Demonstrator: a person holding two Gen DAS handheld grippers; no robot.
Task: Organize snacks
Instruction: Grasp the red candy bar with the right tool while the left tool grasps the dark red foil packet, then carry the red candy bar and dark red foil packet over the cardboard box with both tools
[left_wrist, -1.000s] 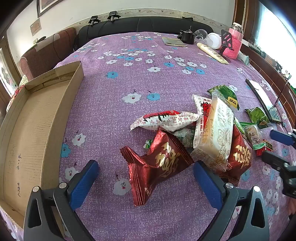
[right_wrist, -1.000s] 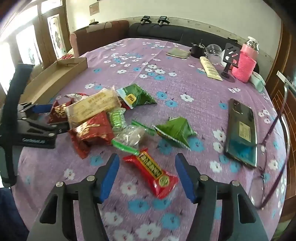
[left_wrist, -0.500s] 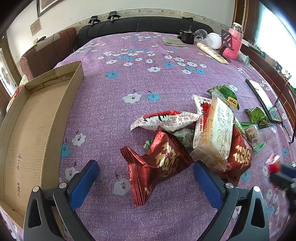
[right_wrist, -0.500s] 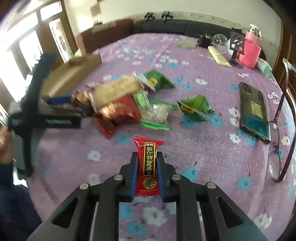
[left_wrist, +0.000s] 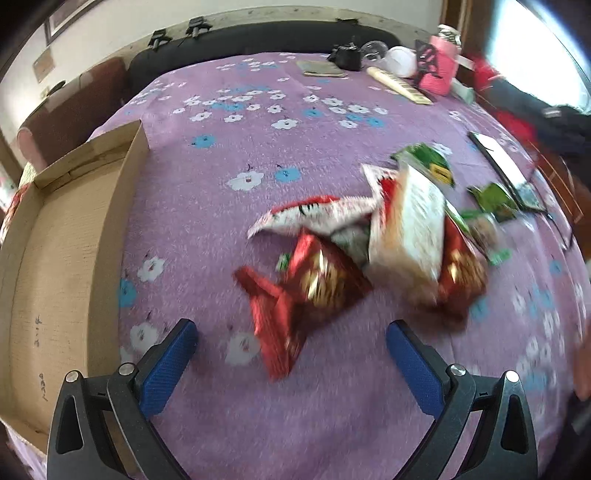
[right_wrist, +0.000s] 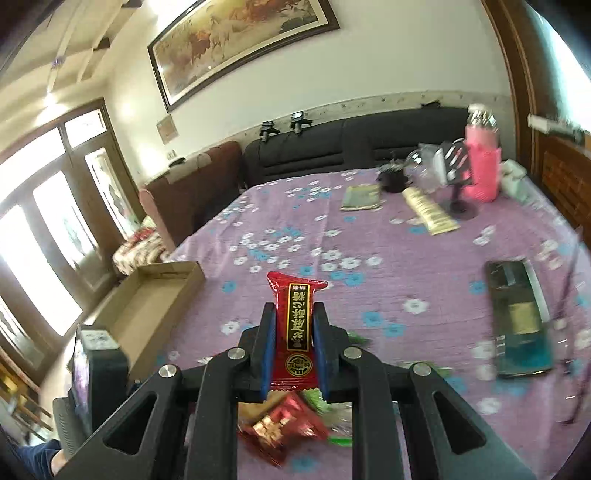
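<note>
Right wrist view: the right tongs (right_wrist: 293, 334) are clamped on a red snack bar (right_wrist: 297, 328), which stands upright between the blue pads with its top end above the tips
Bar's lower end: cut off from sight behind the tong frame
Under the right tongs: a red wrapper (right_wrist: 280, 428) and green scraps show through the frame, blurred, most of the pile hidden
Left tongs in that view: only a black block (right_wrist: 98, 373) at the lower left, its tips out of sight
Left wrist view: the left tongs (left_wrist: 291, 352) stand wide apart with nothing between the pads, low over the purple flowered cloth (left_wrist: 258, 122)
Snack pile: just ahead of the left tongs, smeared by motion; a dark red packet (left_wrist: 295, 291) lies nearest, a pale long packet (left_wrist: 413, 236) and green packets (left_wrist: 428, 162) beyond, print unreadable
Cardboard tray (left_wrist: 55, 258): at the left edge of the cloth, its near end cut off by the frame
Since half a second ago: the bar has been lifted from just above the cloth to well above it, so the right camera now takes in wall and painting (right_wrist: 236, 44); the left view has gone from sharp to blurred
</note>
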